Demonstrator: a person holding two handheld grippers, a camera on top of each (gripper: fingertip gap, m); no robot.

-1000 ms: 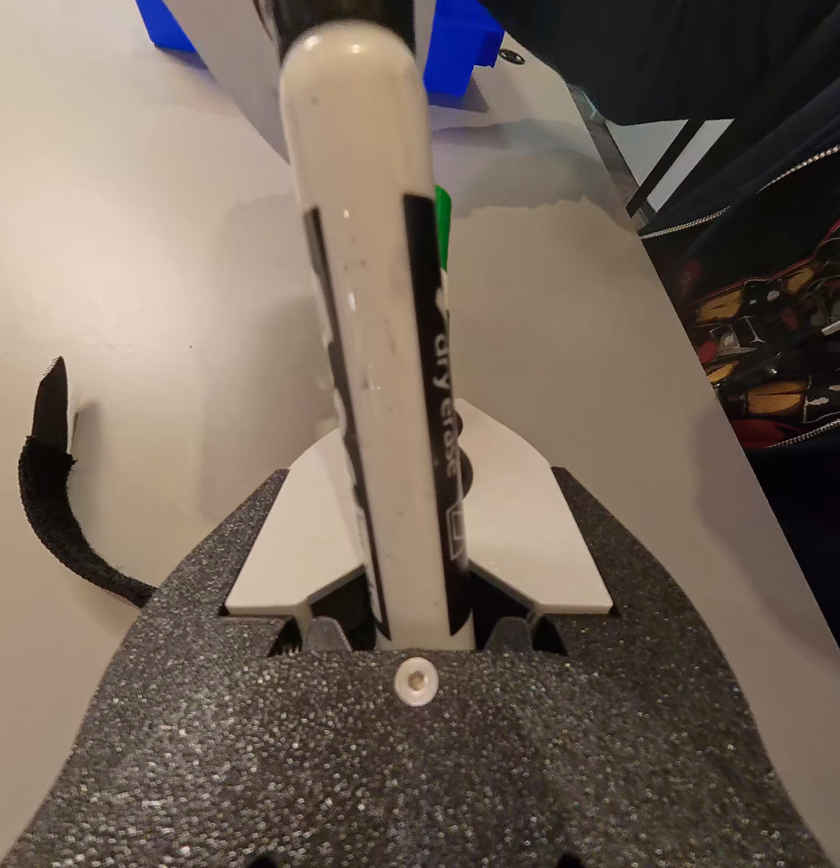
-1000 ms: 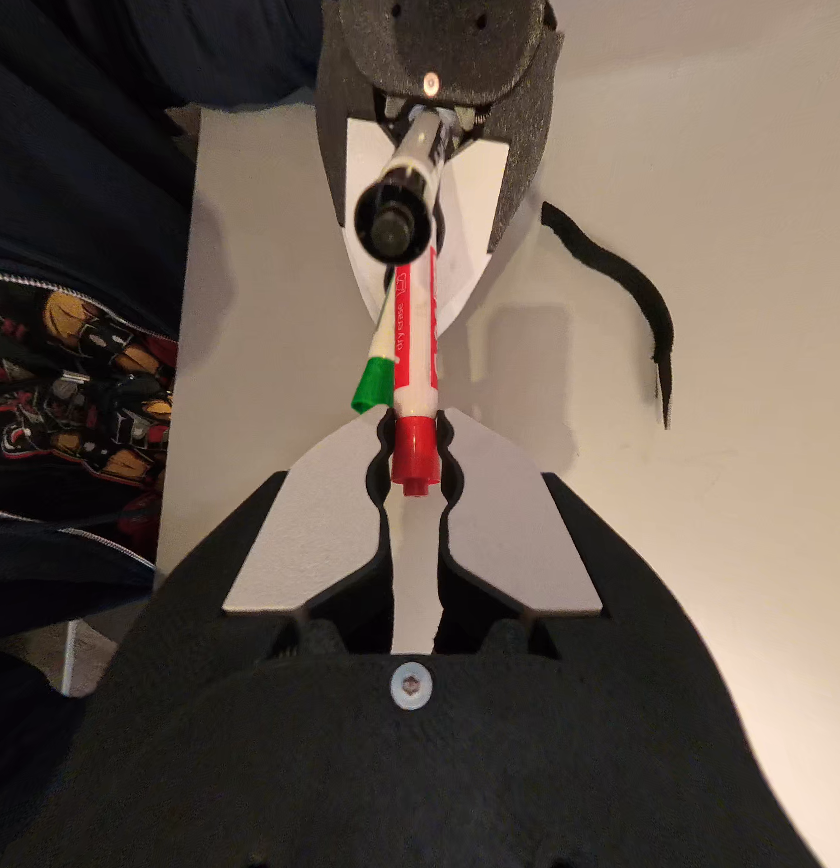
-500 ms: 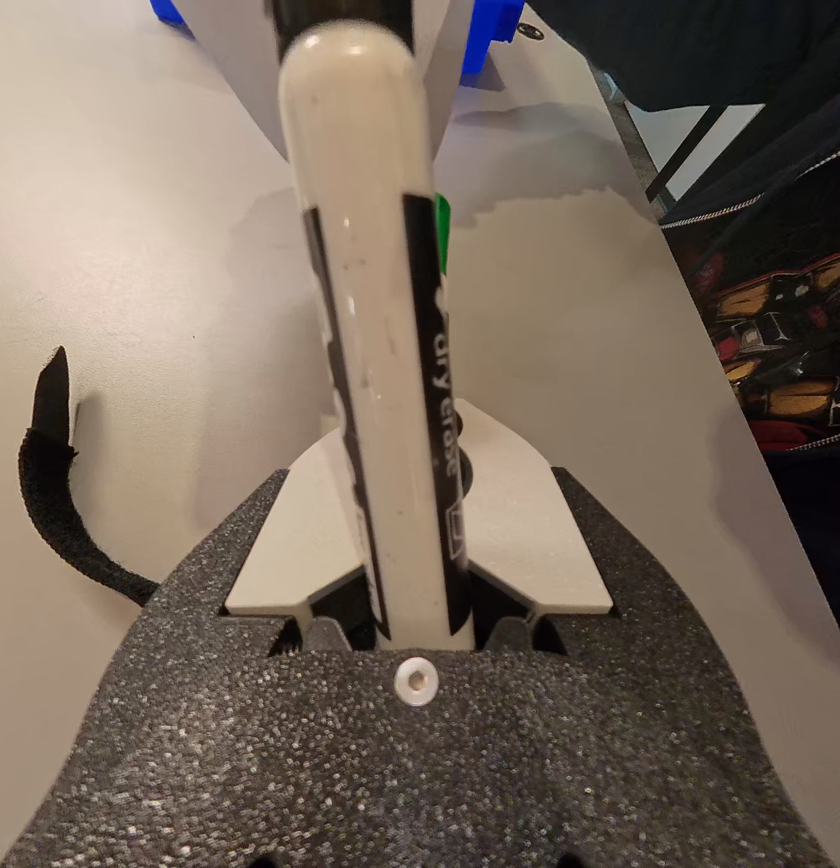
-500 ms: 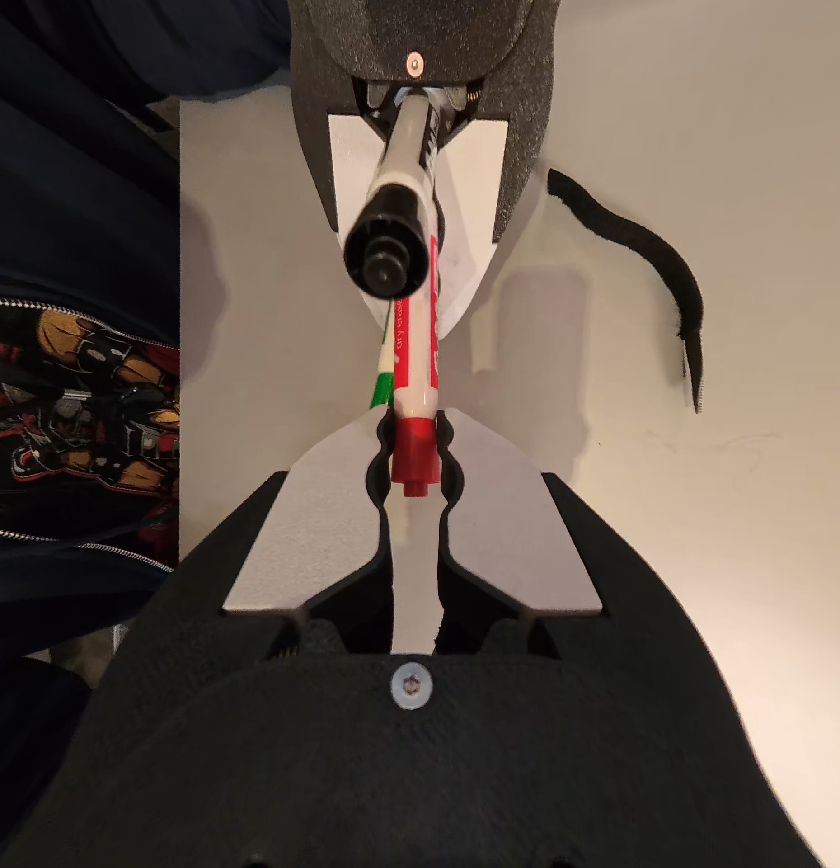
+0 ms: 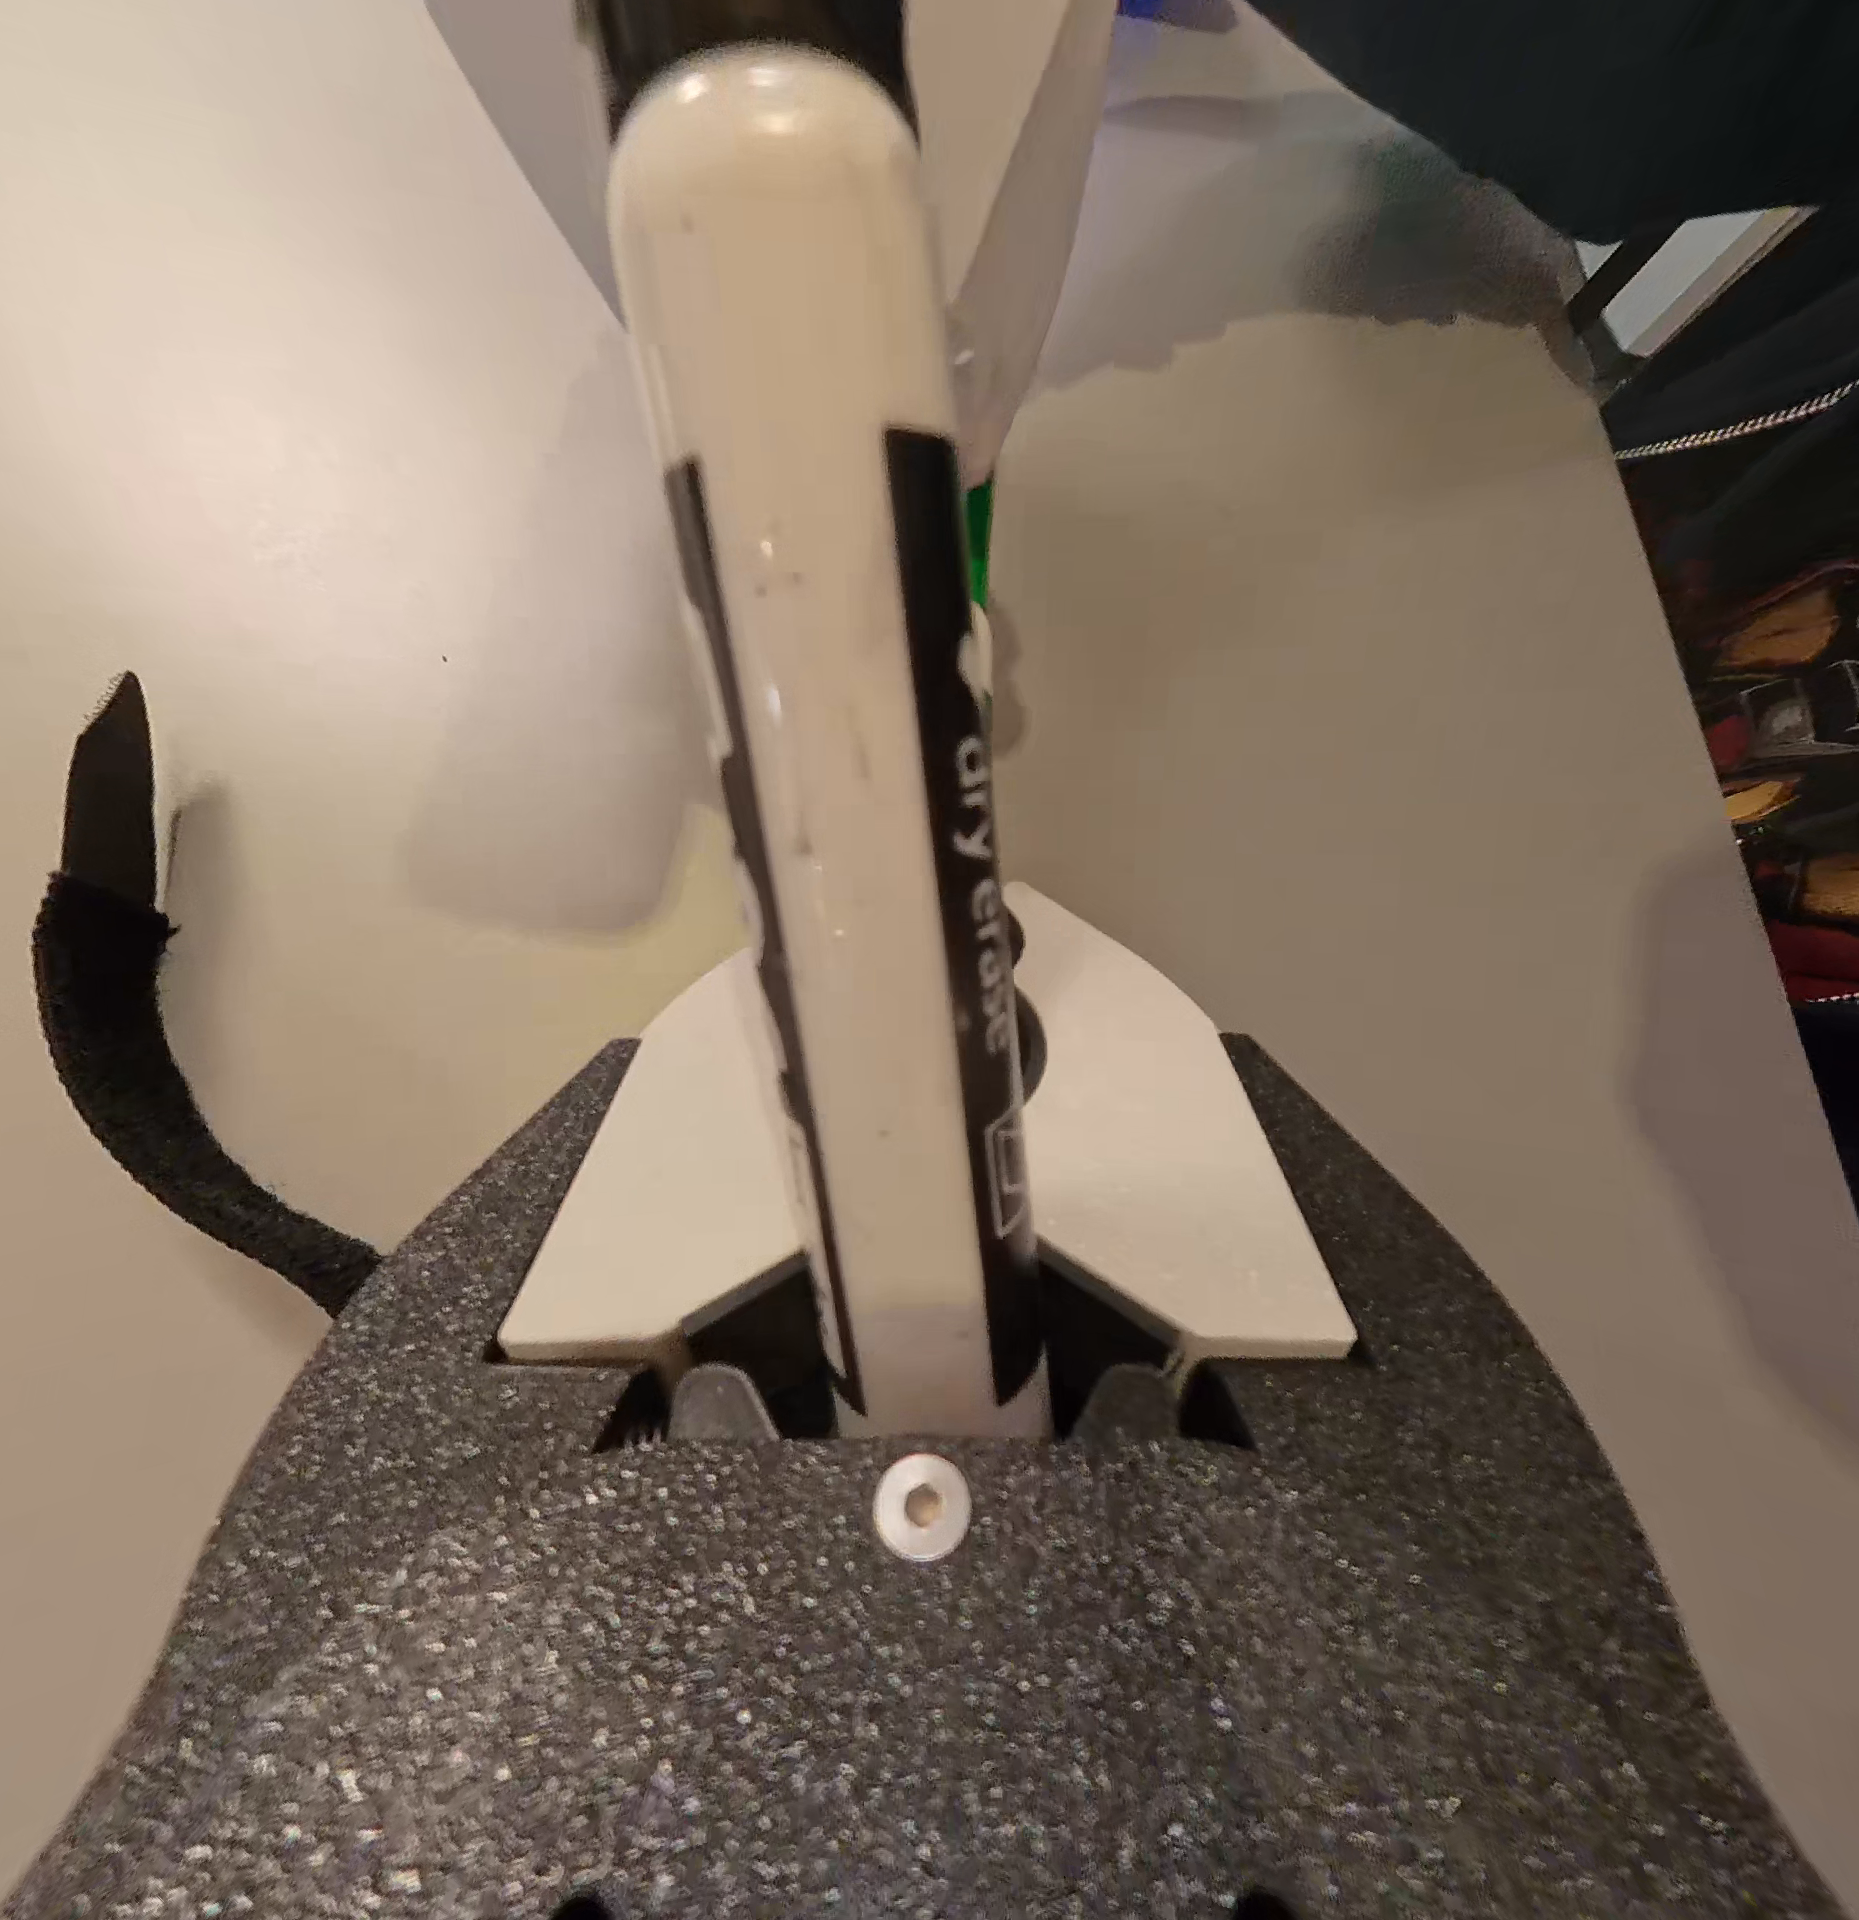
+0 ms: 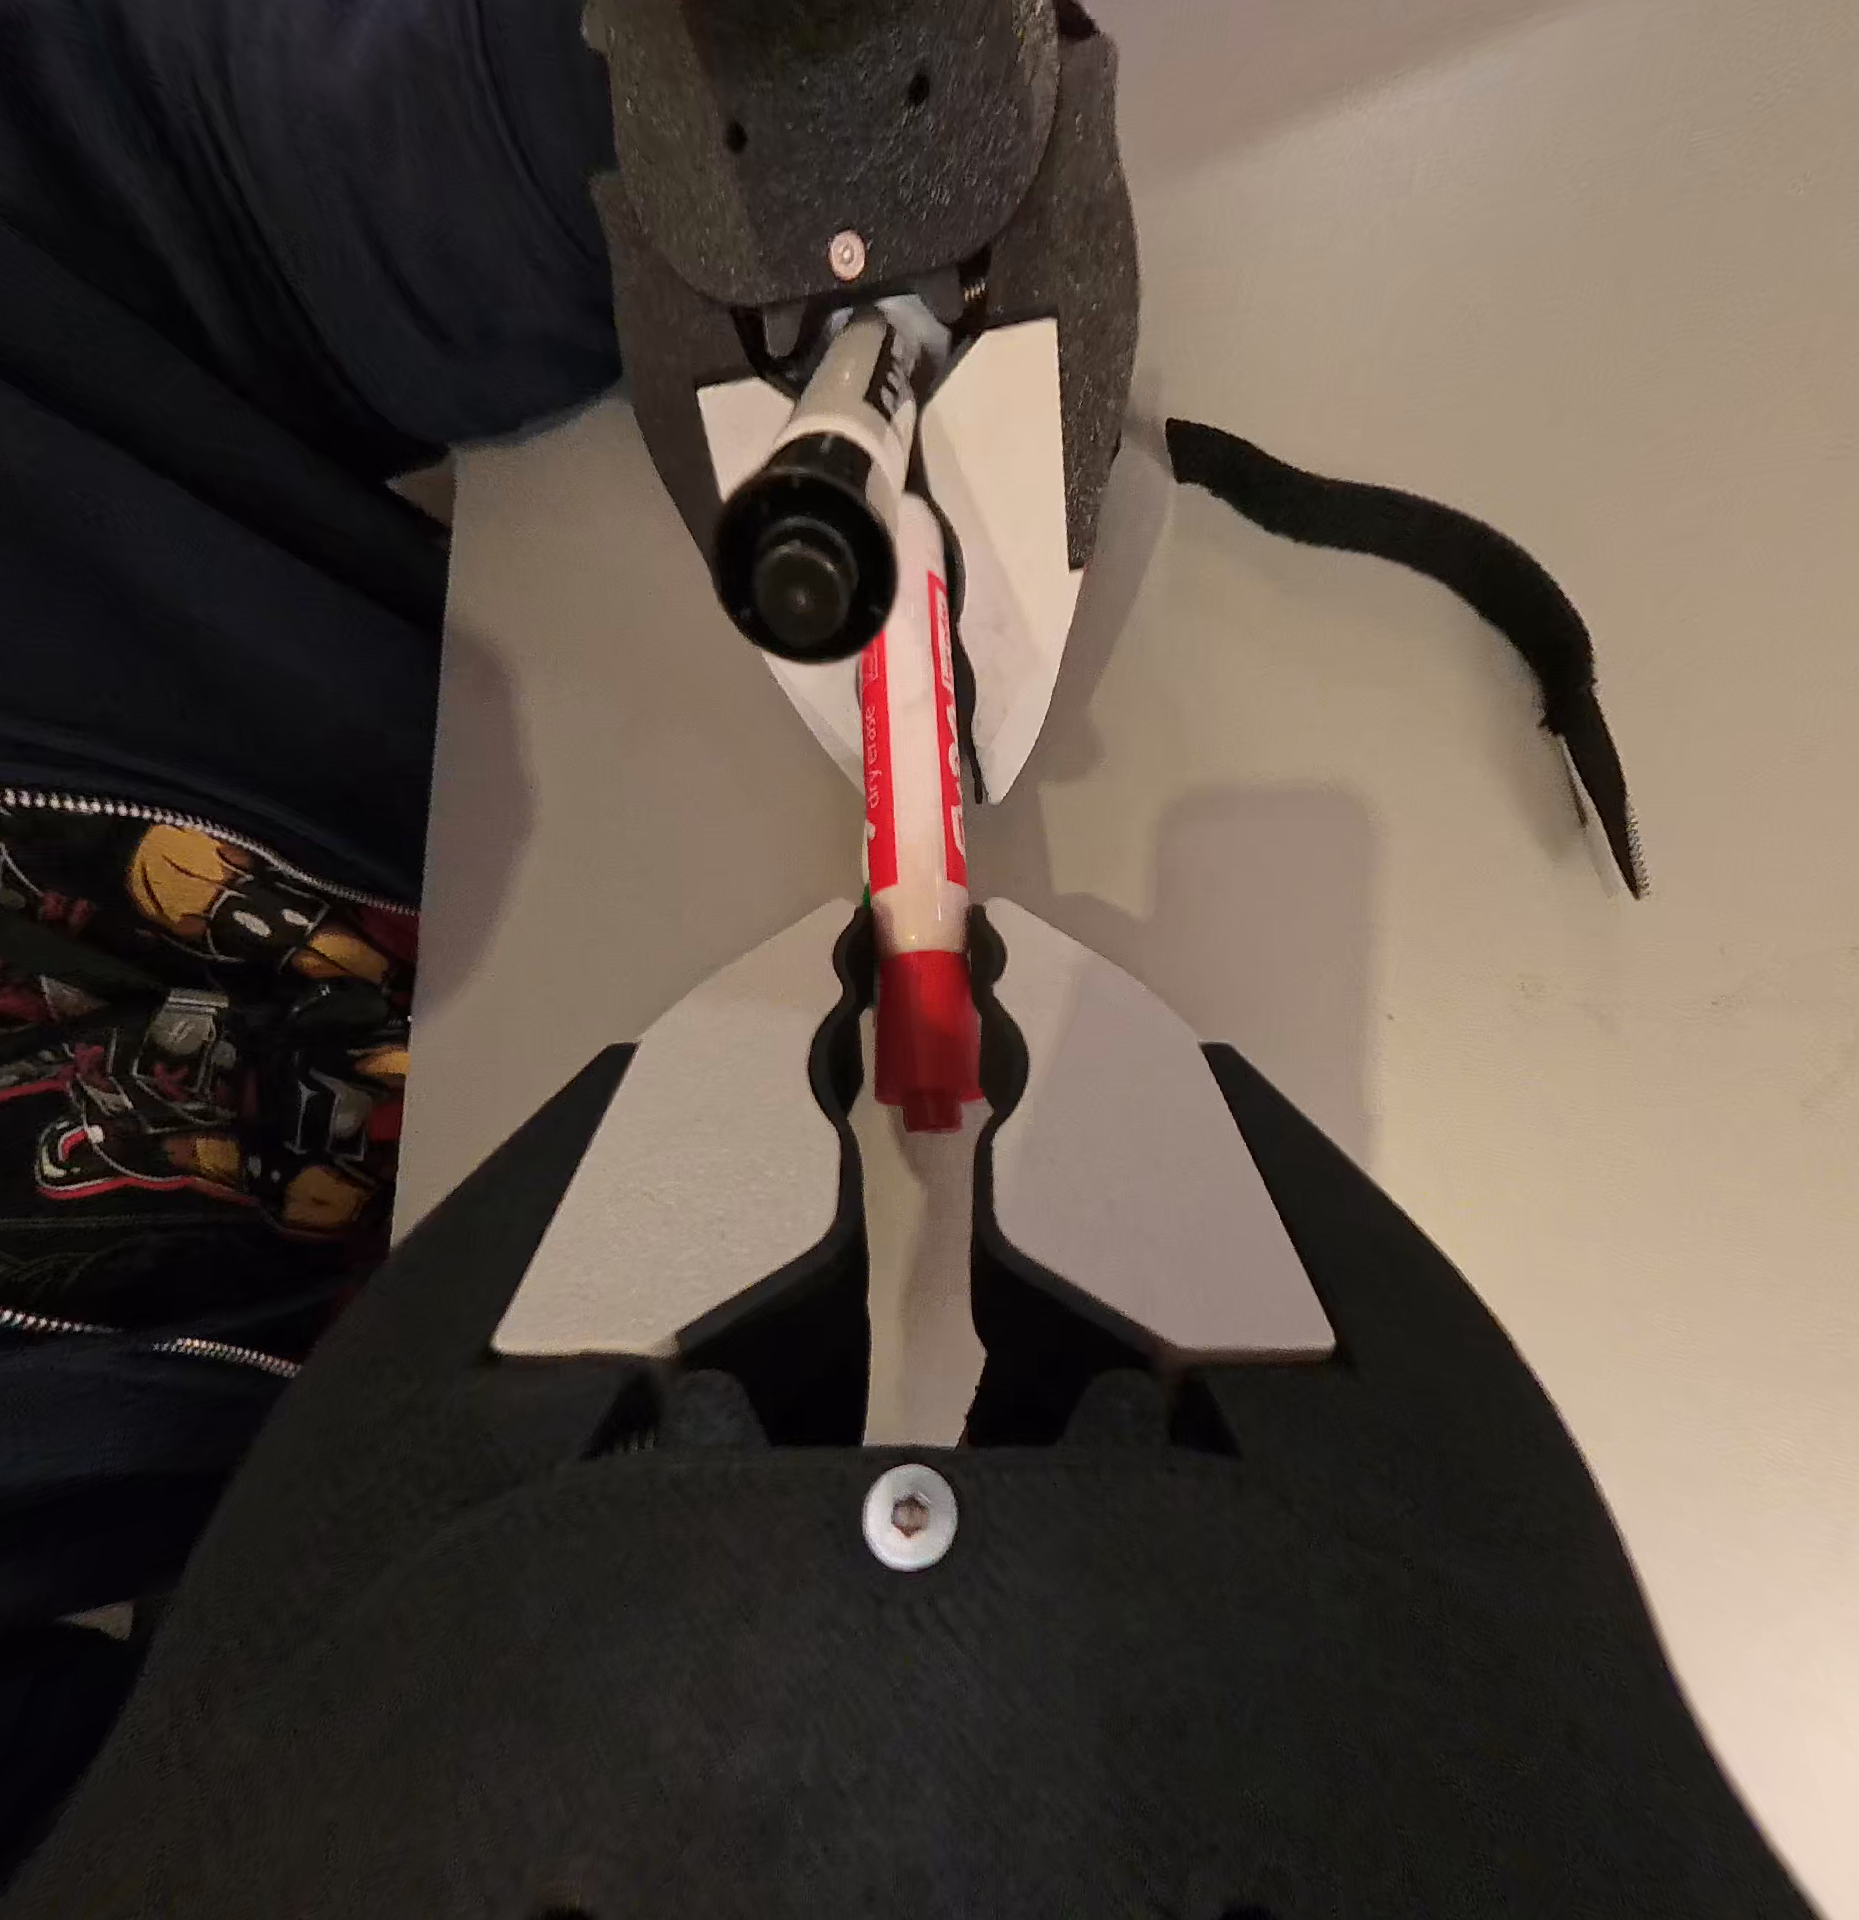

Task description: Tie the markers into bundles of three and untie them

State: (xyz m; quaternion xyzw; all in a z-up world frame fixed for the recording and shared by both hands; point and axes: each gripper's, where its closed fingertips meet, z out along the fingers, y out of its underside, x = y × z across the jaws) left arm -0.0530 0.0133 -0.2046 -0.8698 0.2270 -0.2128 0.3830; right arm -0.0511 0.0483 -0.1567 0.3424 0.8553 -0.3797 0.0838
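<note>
My left gripper (image 5: 904, 914) is shut on a bundle of markers held above the table. A white marker with a black label (image 5: 831, 727) lies on top, and a sliver of a green marker (image 5: 979, 540) shows beside it. In the right wrist view my right gripper (image 6: 920, 914) is shut on the red cap (image 6: 925, 1029) of a red marker (image 6: 909, 769). The left gripper (image 6: 966, 748) faces it from the far end. The black-capped marker (image 6: 805, 566) points toward the camera. The green marker is almost hidden. A loose black strap (image 5: 125, 1049) lies on the table, also in the right wrist view (image 6: 1424, 561).
The pale table (image 6: 1527, 1143) ends at an edge close beside the grippers (image 5: 1683, 727). A person in a dark zip jacket and printed shirt (image 6: 177, 1039) stands at that edge. The right gripper's fingers (image 5: 1039, 208) close off the top of the left wrist view. The tips of one gripper are about 6 cm away from the tips of the other.
The two grippers have come closer together with the markers between them. The green marker has slid behind the red one. The blue bin has left the left wrist view.
</note>
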